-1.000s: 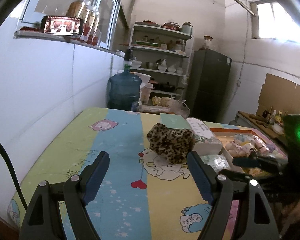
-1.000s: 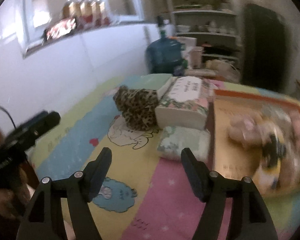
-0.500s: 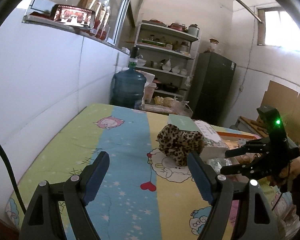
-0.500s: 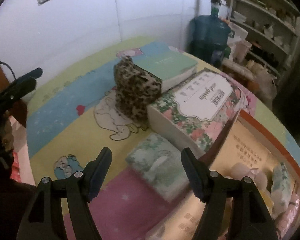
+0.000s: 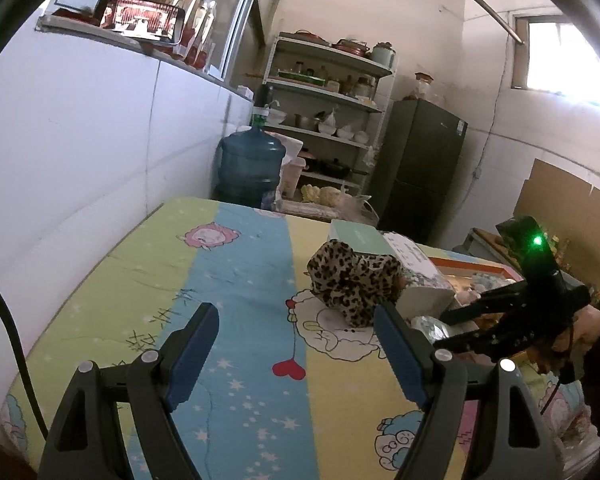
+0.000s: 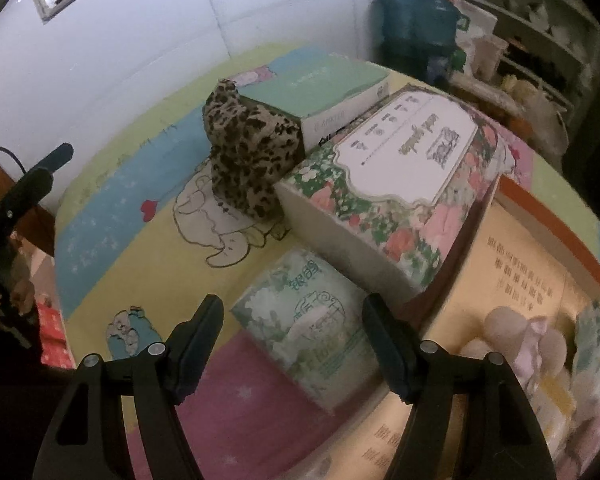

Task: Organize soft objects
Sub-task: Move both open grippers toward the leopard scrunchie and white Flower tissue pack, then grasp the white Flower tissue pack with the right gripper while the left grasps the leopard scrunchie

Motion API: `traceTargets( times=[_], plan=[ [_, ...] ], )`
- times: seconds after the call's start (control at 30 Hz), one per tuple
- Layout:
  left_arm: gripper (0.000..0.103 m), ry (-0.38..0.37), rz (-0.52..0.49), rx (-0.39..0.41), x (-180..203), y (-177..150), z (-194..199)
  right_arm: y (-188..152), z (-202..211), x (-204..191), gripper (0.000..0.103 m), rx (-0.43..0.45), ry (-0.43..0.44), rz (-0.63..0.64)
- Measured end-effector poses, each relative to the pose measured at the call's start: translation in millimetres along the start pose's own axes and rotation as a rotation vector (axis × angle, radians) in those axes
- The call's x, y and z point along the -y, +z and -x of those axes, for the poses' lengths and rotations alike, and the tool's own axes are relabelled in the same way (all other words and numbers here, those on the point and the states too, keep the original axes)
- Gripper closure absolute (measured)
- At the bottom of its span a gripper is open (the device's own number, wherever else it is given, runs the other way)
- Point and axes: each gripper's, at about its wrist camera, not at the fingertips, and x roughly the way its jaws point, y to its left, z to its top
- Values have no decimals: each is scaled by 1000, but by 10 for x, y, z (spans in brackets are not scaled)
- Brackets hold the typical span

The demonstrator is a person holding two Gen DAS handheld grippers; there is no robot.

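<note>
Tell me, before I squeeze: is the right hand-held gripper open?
Open: the right hand-held gripper has its fingers spread either side of the green tissue pack.

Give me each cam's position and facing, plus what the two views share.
Left wrist: sits on the left gripper, low over the cartoon-print table cover, facing the shelves and fridge; its own open fingers show, with the right gripper at right.
Right wrist: sits on the right gripper, angled down at the tissue pack and floral box; its own open fingers show, the left gripper at the left edge.
Shared: leopard-print soft item, teal box, water jug.
</note>
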Motion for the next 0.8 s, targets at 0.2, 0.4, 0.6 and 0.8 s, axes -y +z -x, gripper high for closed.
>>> traceTargets(
  times=[0.2,0.4,0.6,0.8],
  plan=[
    [23,-13,9,-17,5,-14,-56,-42,53,-253,29,-52,14,46],
    [23,-16,12,-24,-6,-26,-75,-7,75,-363,29,-60,-57,191],
    [23,-8,35,-24,-58,-28,-64,-61,60,-565,25,-143,-40,422],
    [23,-12,34,-35,-44,-36,-77,-58,-75,-548,25,-190,-69,469]
  ],
)
